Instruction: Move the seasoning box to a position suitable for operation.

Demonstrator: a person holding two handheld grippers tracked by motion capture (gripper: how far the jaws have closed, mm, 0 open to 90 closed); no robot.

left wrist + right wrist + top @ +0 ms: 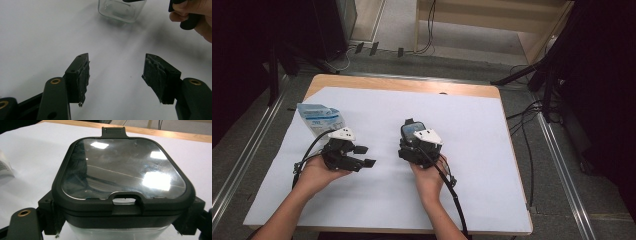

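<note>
A clear square container with a black-rimmed lid (123, 170) stands on the white sheet mid-table (413, 130). My right gripper (122, 225) is shut on its sides just under the lid, one jaw on each side, and is seen from above behind the container (412, 143). To its left my left gripper (365, 155) is open, its jaws pointing right toward the container with nothing between them (116, 77). The container's clear lower part (121, 8) lies ahead of those jaws, a short way off.
A blue and white pouch (319, 117) lies flat near the sheet's far left, its edge also in the right gripper view (5, 167). The white sheet (472, 165) covers a wooden table (412, 85). Cables and stands surround the table on the floor.
</note>
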